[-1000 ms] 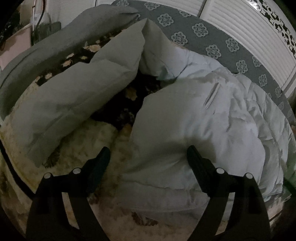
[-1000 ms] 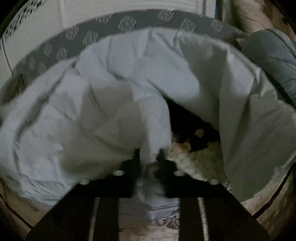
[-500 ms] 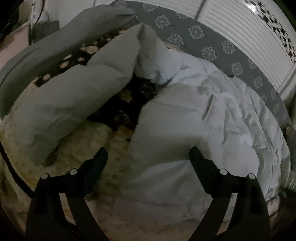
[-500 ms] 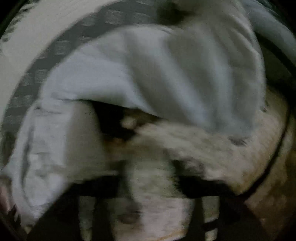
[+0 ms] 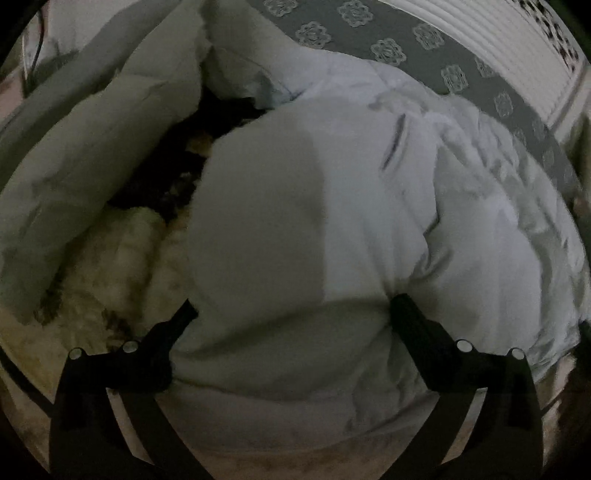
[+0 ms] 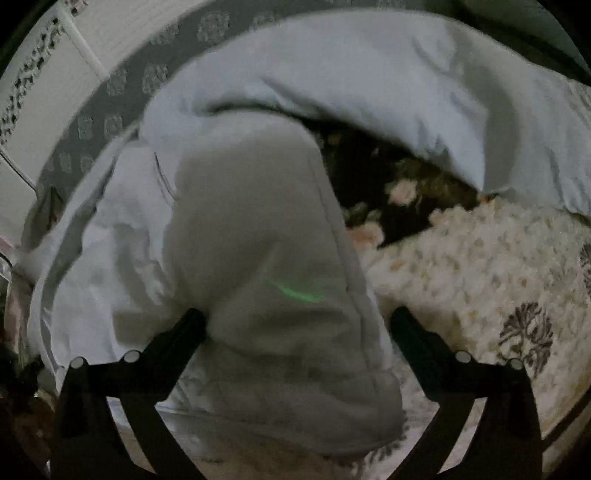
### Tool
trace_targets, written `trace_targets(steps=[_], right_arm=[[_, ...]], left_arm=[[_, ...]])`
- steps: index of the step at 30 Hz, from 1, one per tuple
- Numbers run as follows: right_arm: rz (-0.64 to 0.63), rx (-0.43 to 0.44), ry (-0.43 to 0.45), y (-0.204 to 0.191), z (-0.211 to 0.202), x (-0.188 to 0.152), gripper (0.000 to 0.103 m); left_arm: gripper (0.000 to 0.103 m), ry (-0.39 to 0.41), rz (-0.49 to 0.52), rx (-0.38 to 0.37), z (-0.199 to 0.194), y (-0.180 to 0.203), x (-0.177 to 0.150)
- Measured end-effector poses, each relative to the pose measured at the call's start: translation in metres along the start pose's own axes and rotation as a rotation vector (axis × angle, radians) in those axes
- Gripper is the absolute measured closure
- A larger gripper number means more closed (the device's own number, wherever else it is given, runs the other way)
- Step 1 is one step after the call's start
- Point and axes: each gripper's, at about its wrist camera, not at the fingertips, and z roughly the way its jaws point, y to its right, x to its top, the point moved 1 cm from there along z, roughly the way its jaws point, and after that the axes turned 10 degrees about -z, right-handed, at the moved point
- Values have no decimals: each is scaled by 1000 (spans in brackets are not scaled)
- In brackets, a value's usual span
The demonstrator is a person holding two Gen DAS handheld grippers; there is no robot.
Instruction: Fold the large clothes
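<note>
Dim light covers everything you see through the left wrist camera: a cream, shaggy blanket (image 5: 122, 254) with a dark flowered patch (image 5: 166, 173) spreads under the work, and beyond it a grey band with pale rosettes (image 5: 458, 70) runs along a white ribbed panel (image 5: 491, 33). Your left gripper (image 5: 291, 310) has its fingers spread wide, one tip at the left edge of the pale padded coat (image 5: 332, 206) and the other pressed into its bulging fabric on the right. The coat fills most of this view, puffed up and wrinkled toward the right. One sleeve (image 5: 92, 158) lies stretched out to the left, across the blanket, with the dark patch showing in the gap between sleeve and body. A grey bolster-like roll (image 5: 22, 140) lies along the far left, its outline hard to make out.

Through the right wrist camera you see the same cream blanket (image 6: 480, 266), here with grey tree-like motifs (image 6: 524, 336), the dark flowered patch (image 6: 373, 177), and the rosette band (image 6: 118, 81) curving round the upper left under the white panel (image 6: 55, 96). Your right gripper (image 6: 295, 321) is also spread wide and grips nothing; its left fingertip touches the coat (image 6: 258, 229), its right one sits over the blanket just beside the coat's hem. The sleeve (image 6: 388, 92) arches across the top. A faint green streak (image 6: 295, 291) shows on the fabric; you cannot tell what it is.
</note>
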Motion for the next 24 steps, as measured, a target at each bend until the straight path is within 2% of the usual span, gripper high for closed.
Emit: trace_targets(steps=[2,3,4,5,7,8,10,11,12,13,15,17,21,24], right_arm=[[-18,-13,-9,-10,4,2,3],[-14,-10,-13,-12,4,2,8],[-15,-7,-17,-17,5,4,20],[-21,-6,-20,-23,6,7,26],[-25,1,-20,-24,1,5,57],[-44,-12,-21,-32,-1,8,62],[-86,-41,-19,-40,-12,11,79],[-99,-62,-17,-43,-19,10,82],[-110,-67,-11,-44,-23,10,86],[-124,-78,5,-49,-30,9,88],[-115,-59,46,-51,-49,7,91],[-102,-23,89,-52,-74,7,92],[-135,33,201,-68,-136,6,92],[-114,94,290,-67,-186,-10,92]], left_arm=[[3,0,16,12,1,3,-1],[3,-7,15,13,2,3,0],[3,-14,16,12,3,3,0],[3,-18,20,10,3,3,0],[4,-35,45,9,3,4,0],[12,-23,69,23,0,5,0],[53,3,89,-5,-8,9,-1],[63,10,95,-24,-13,13,-2],[80,26,99,-40,-20,17,-1],[89,66,110,-48,-30,20,-1],[92,154,162,-37,-50,27,-1],[93,196,163,-49,-69,29,2],[93,210,82,-99,-113,20,15],[92,248,28,-118,-152,3,23]])
